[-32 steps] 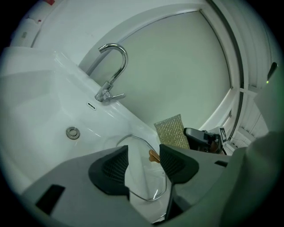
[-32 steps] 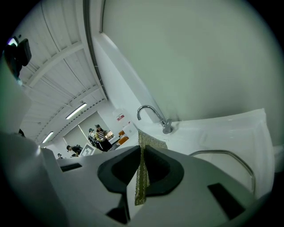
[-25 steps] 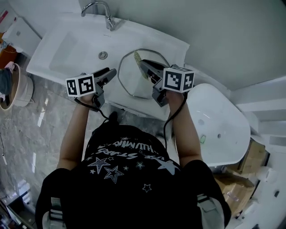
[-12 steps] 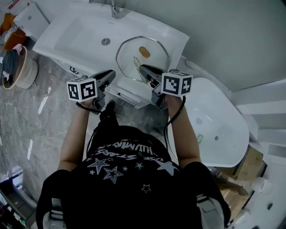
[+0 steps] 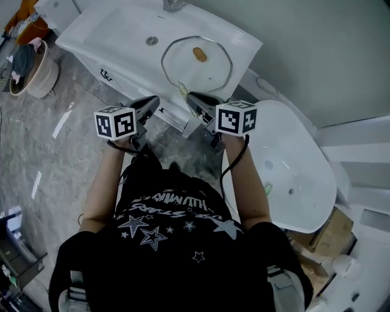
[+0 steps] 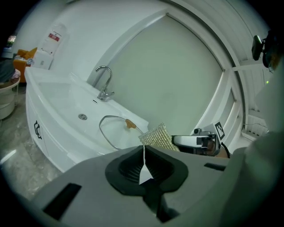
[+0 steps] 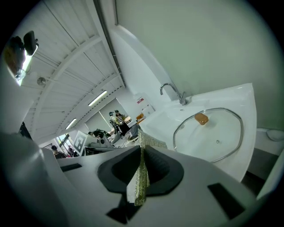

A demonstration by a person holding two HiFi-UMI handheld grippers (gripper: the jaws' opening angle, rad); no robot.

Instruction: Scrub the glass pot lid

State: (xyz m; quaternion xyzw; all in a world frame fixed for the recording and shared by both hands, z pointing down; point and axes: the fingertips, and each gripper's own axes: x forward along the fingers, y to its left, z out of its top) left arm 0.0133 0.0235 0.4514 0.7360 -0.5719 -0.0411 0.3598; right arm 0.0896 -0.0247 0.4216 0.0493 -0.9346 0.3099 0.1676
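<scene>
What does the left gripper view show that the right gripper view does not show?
Only the left gripper view: the left hand-held gripper, whose jaws have just been closing and now meet on nothing. Only the right gripper view: the inside of the right hand-held gripper, clamped on the scrub pad, and people far behind. Both: that pad, the glass pot lid, the sink counter, the faucet.

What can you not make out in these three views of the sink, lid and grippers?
- Tap: head view, cut off by the top edge.
- Scouring pad: right gripper view, partly hidden between the jaws.
- Label on the white box: left gripper view, print too small.
</scene>
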